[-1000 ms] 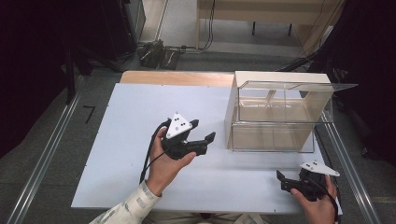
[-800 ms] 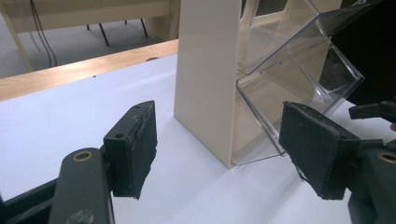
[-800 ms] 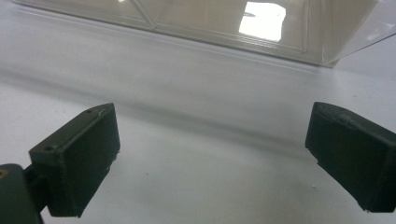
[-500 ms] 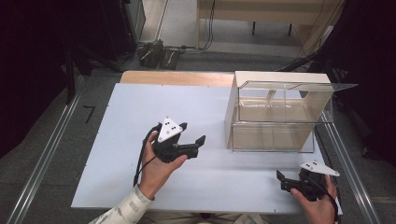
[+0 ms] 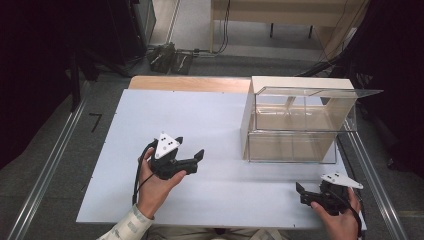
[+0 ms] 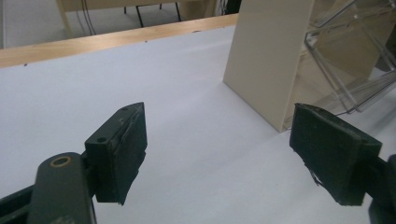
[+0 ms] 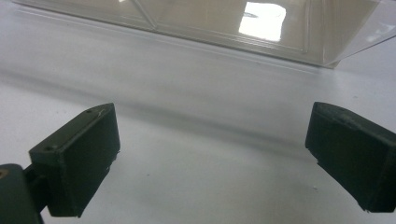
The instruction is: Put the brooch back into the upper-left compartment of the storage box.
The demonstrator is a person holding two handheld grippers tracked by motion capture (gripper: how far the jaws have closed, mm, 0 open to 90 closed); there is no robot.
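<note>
A clear plastic case (image 5: 300,125) with a beige left wall and a raised lid stands at the table's right back. My left gripper (image 5: 190,148) is held above the middle of the white table (image 5: 210,115), open and empty, its jaws pointing right toward the case. In the left gripper view the gripper (image 6: 224,154) faces the beige wall (image 6: 271,56) with bare table between its jaws. My right gripper (image 5: 301,194) rests low near the front right edge, open and empty. In the right gripper view the gripper (image 7: 215,163) looks at the case's clear front (image 7: 210,18).
A wooden strip (image 5: 190,82) runs along the table's far edge. Metal rails (image 5: 45,170) flank the table on the floor. Cables and a power strip (image 5: 167,55) lie on the floor behind, beside a dark curtain at the left.
My left gripper has drifted left and a little toward the person, staying open. The right gripper has not moved.
</note>
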